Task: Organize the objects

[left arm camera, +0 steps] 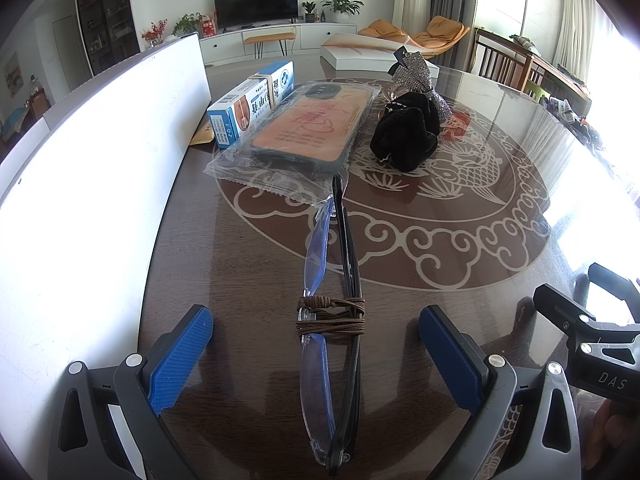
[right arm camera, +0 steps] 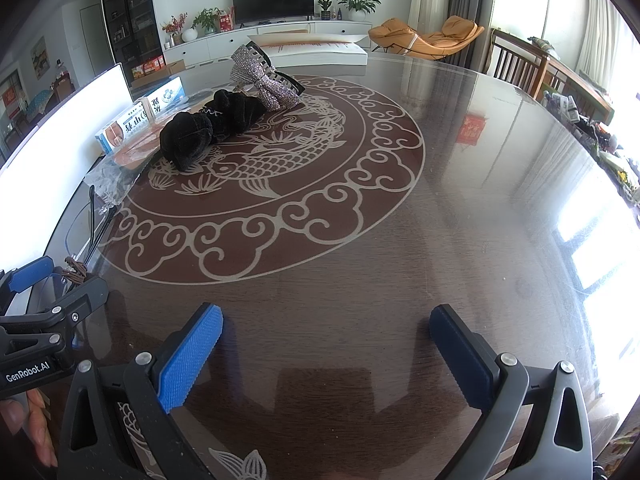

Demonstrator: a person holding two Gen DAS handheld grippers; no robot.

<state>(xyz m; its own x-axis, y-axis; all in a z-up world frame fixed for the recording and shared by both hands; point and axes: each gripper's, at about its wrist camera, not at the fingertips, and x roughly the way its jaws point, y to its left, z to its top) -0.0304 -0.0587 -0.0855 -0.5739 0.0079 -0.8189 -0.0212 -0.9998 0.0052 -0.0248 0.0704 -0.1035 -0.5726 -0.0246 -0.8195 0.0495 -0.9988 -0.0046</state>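
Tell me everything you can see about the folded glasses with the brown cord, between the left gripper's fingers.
The folded rimless glasses have clear lenses with a blue edge tint and thin black temples. A thin brown cord is wound several times around their middle. They lie lengthwise on the glossy dark wooden table, between the open blue-padded left gripper, touching neither pad. Their far tip meets the clear plastic wrapper of the orange phone case.

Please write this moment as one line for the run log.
left hand-held gripper: open, straddling folded glasses | right hand-held gripper: open, over bare table | phone case, scrunchie: untouched
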